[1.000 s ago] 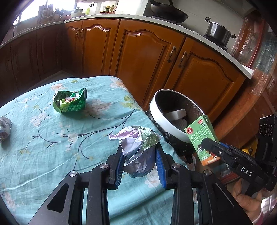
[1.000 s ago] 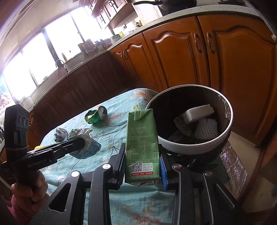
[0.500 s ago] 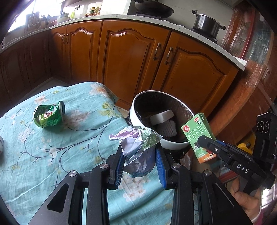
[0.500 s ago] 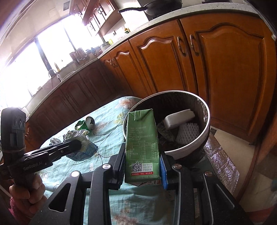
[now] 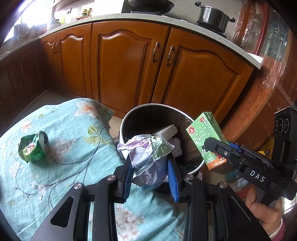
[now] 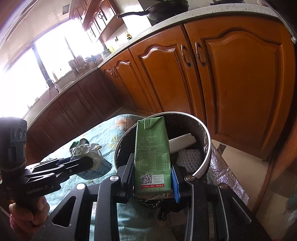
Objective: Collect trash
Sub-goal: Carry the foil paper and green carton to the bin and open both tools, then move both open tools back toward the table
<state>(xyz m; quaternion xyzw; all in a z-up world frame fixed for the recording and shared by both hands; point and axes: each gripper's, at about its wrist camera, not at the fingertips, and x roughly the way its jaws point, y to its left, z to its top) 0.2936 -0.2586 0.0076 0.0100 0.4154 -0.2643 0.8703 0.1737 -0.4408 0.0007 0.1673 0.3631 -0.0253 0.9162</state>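
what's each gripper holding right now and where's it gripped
Left gripper clamps a crumpled paper wad across its lower sides. Right gripper pinches a green milk carton near its bottom, upright.

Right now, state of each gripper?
Left gripper: shut on the crumpled wrapper.
Right gripper: shut on the green milk carton.

We see wooden cabinets under speckled counter. Pot and pan on counter. Bright windows above counter's far end. Pale floor below cabinets.
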